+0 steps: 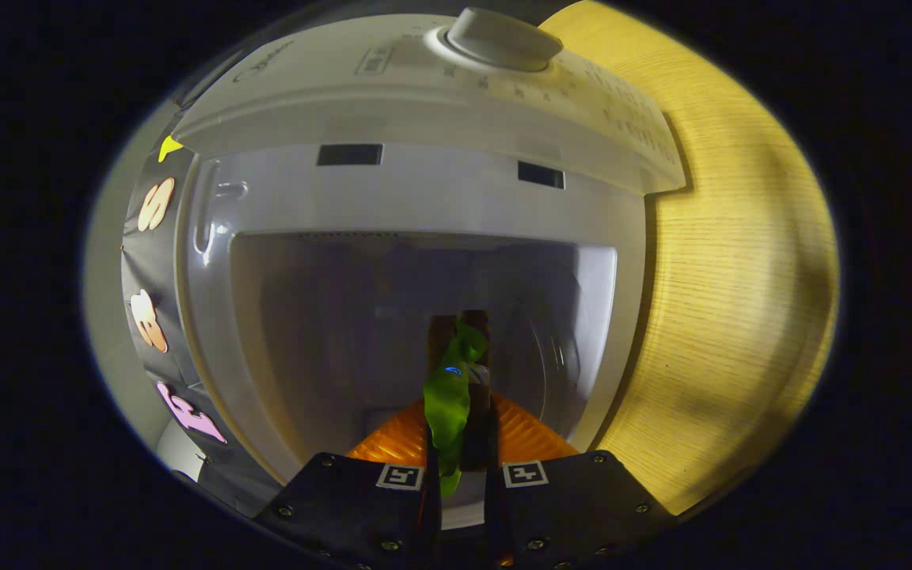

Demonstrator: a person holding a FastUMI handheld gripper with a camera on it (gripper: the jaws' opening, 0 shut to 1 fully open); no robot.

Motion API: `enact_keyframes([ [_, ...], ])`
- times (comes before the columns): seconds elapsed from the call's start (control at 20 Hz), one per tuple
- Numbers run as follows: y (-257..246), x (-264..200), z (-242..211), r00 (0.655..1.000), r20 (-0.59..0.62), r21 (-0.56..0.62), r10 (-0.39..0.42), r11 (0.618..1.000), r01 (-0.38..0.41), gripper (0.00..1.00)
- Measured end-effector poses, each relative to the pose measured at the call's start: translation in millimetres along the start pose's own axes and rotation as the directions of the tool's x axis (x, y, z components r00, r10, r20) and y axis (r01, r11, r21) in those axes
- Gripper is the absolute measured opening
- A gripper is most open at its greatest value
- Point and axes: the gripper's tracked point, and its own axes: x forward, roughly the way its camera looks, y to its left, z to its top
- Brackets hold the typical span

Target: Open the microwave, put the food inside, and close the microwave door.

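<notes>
1. Nearest, at 6 o'clock, the gripper [456, 412] has its two fingers drawn almost together, pinching a green pepper-like vegetable [448, 400] between them. Both fingers appear to press on it, a narrow hold that probably keeps the slim food from slipping.
2. The vegetable's long axis runs along the fingers, from 6 o'clock towards 12. Its far tip points into the oven; its near end hangs back between the fingers.
3. Just beneath and ahead of the fingers lies an orange ribbed dish [523, 439], likely the landing spot.
4. Beyond, the microwave cavity [345, 332] stands open, its pale walls surrounding the fingertips, so the food seems already inside.
5. At 12 o'clock sits the microwave control panel [424, 87] with its dial knob [503, 38].
6. At 3 o'clock runs the wooden tabletop [741, 277].
</notes>
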Motion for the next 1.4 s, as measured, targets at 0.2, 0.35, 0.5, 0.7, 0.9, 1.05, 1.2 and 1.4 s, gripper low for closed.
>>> enact_keyframes([
  [0.2,-1.3,19.7,-2.5,0.999,0.044,-0.015,-0.001,1.000,0.002,0.22],
  [0.35,-4.3,28.9,-4.0,0.998,0.069,-0.041,-0.009,0.999,0.012,0.22],
  [0.5,-10.2,36.9,-4.9,0.997,0.066,-0.040,-0.041,0.998,0.043,0.24],
  [0.7,-13.8,21.4,-5.1,0.997,0.018,-0.047,-0.080,0.996,0.081,0.60],
  [0.9,-20.6,-0.3,-0.2,0.994,-0.023,-0.121,-0.102,0.988,0.099,0.80],
  [1.05,-16.7,-20.0,12.0,0.993,-0.034,-0.150,-0.113,0.983,0.107,0.80],
  [1.2,-22.2,-47.4,22.2,0.988,-0.055,-0.261,-0.148,0.957,0.129,0.81],
  [1.4,-17.8,-99.4,31.4,0.982,-0.058,-0.522,-0.182,0.844,0.125,0.81],
])
